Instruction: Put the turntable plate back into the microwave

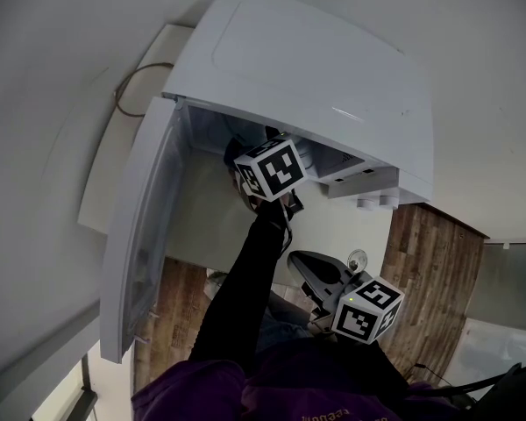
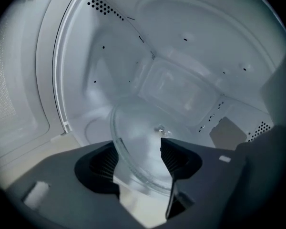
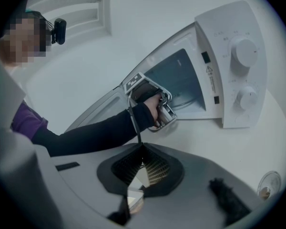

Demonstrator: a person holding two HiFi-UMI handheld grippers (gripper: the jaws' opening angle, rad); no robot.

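left gripper (image 2: 138,145) jaws stand wide apart, pads not pressing on anything. near rim of the clear glass turntable plate (image 2: 133,123) sits in the gap between them, rest of the plate spreads ahead of the tips. plate is inside the microwave (image 1: 316,68) cavity, low over the cavity floor, looks tilted in the left gripper view; can't tell if it is seated on the hub. cavity walls are white, with vent holes at top left and lower right. left gripper reaches in through the door opening, and a hand (image 3: 155,109) in a black sleeve (image 3: 95,132) holds it. microwave door (image 1: 145,226) is swung fully open on the left side in the head view.

right gripper (image 3: 142,162) jaws are closed together with nothing between them. it is held back about at the front edge of the white bench (image 3: 219,147), well apart from the microwave and pointing toward it. microwave stands on the bench, with two round knobs (image 3: 243,51) on its front panel. small round item (image 3: 269,182) lies on the bench toward its right edge, too small to tell what. looped cable (image 1: 136,82) lies behind the microwave at the back of the bench. wood floor (image 1: 434,270) shows past the front edge.
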